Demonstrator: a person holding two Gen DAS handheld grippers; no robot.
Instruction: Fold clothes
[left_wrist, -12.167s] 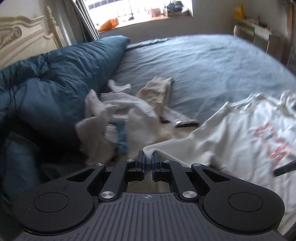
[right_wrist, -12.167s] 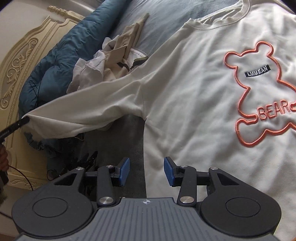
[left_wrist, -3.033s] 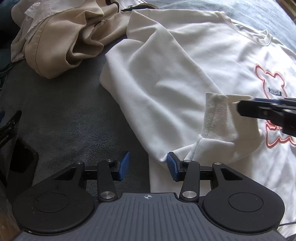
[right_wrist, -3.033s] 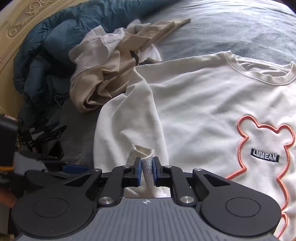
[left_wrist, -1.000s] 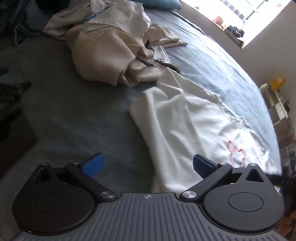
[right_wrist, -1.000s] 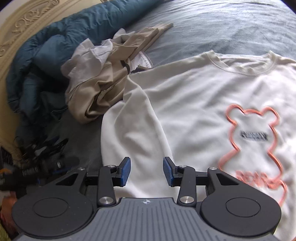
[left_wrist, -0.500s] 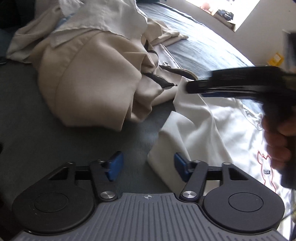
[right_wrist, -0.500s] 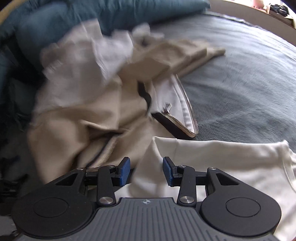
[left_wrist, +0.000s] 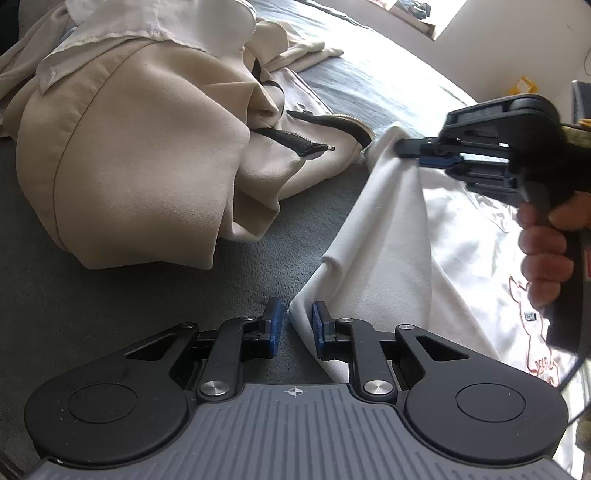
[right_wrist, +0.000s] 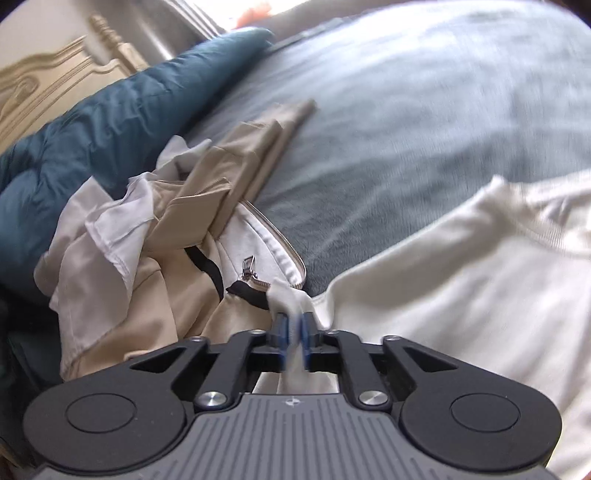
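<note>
White sweatshirt (left_wrist: 388, 236) fabric is lying across the blue-grey bed (right_wrist: 424, 122), its folded side edge running between my two claws. My left claw (left_wrist: 294, 325) is closing right now around the near corner of that fold; the cloth is standing between the blue pads (left_wrist: 275, 326), though a small gap is showing on the left side, so they are not pressing on it yet. My right claw (right_wrist: 291, 328) is closing too, and from its own camera I am seeing white cloth bunched between the pads and poking out beyond the tips, so it is gripping the sweatshirt at the far end of the fold. From the left camera, a hand (left_wrist: 546, 251) is wrapping around the right claw's handle. Just beside the sweatshirt, a crumpled beige jacket (left_wrist: 147, 147) with a dark zipper (right_wrist: 249, 271) is lying, touching the gripped corner. Behind it, a teal duvet (right_wrist: 103, 125) is piling against the cream headboard (right_wrist: 48, 85).
</note>
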